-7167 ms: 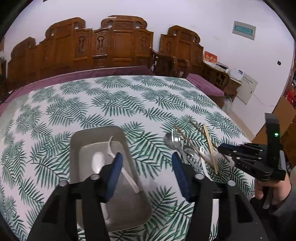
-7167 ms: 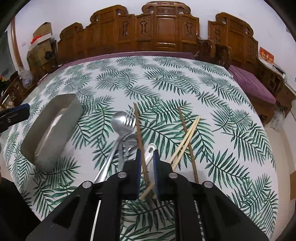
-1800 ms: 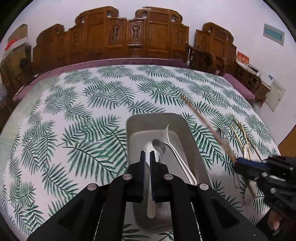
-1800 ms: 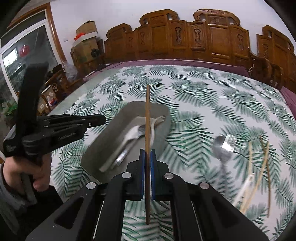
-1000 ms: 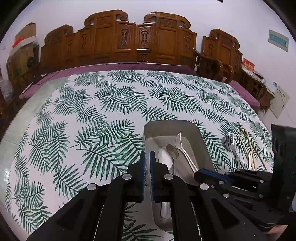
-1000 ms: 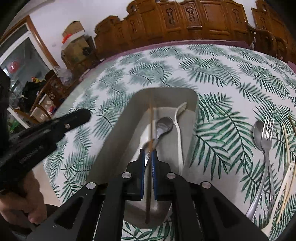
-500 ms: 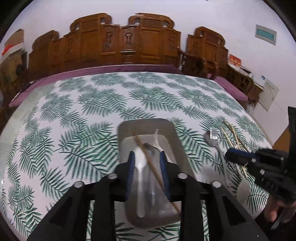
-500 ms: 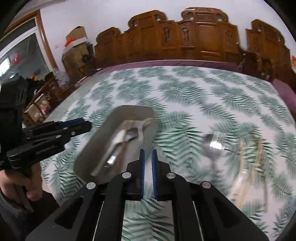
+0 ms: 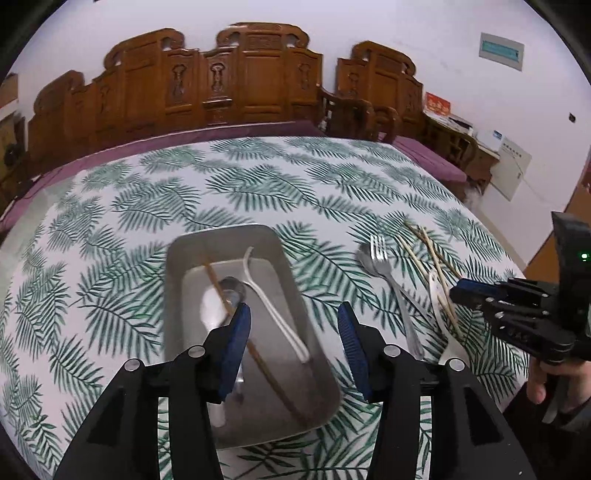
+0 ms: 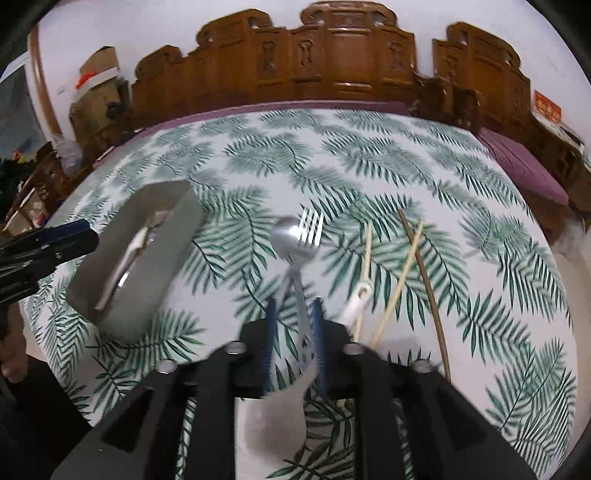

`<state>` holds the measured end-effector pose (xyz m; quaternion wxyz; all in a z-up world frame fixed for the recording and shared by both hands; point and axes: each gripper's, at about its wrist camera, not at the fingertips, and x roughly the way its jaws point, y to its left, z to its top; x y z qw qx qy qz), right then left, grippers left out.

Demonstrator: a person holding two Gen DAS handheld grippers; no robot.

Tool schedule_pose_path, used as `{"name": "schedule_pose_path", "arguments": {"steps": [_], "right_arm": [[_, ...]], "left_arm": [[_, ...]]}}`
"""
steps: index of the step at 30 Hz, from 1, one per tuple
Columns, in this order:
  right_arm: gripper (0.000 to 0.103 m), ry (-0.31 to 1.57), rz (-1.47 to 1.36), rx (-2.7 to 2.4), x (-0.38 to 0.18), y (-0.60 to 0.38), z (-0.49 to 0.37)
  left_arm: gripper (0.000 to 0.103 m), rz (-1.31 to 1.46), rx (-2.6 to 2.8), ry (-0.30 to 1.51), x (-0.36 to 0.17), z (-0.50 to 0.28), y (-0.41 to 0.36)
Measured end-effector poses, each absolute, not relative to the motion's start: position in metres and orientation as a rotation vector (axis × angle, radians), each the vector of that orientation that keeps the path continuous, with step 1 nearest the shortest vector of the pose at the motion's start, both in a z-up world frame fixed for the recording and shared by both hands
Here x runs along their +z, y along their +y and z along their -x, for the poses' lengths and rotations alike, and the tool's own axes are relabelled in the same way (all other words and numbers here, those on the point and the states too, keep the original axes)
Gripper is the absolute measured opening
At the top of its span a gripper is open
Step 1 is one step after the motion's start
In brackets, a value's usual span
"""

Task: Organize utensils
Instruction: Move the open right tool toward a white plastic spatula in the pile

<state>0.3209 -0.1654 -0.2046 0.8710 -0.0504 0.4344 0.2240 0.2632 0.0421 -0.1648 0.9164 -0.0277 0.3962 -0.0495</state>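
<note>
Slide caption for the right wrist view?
Opening right tongs straddle metal fork and spoon handles on the palm-leaf tablecloth.

**Green fronds, grey metal, warm brown wood**

A white tablecloth (image 9: 258, 177) printed with dark green palm fronds. On it, a dull grey metal tray (image 9: 291, 280) holding a brown chopstick (image 9: 258, 354) and a white plastic fork (image 9: 273, 314). Beside it, a shiny silver fork and spoon (image 9: 380, 262), pale tan chopsticks (image 10: 397, 288) and one dark brown (image 10: 428, 280). Black grippers with blue pads (image 9: 236, 332). Carved reddish-brown chairs (image 9: 251, 77), purple cushions (image 9: 428, 158), a white wall (image 9: 424, 29).
</note>
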Motion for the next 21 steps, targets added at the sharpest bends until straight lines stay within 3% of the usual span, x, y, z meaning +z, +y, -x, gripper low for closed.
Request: {"name": "schedule_pose_path", "arguments": {"steps": [21], "right_arm": [[0.028, 1.045, 0.083, 0.417, -0.251, -0.171, -0.318]], "left_arm": [[0.047, -0.017, -0.168, 0.849, -0.180, -0.264, -0.003]]}}
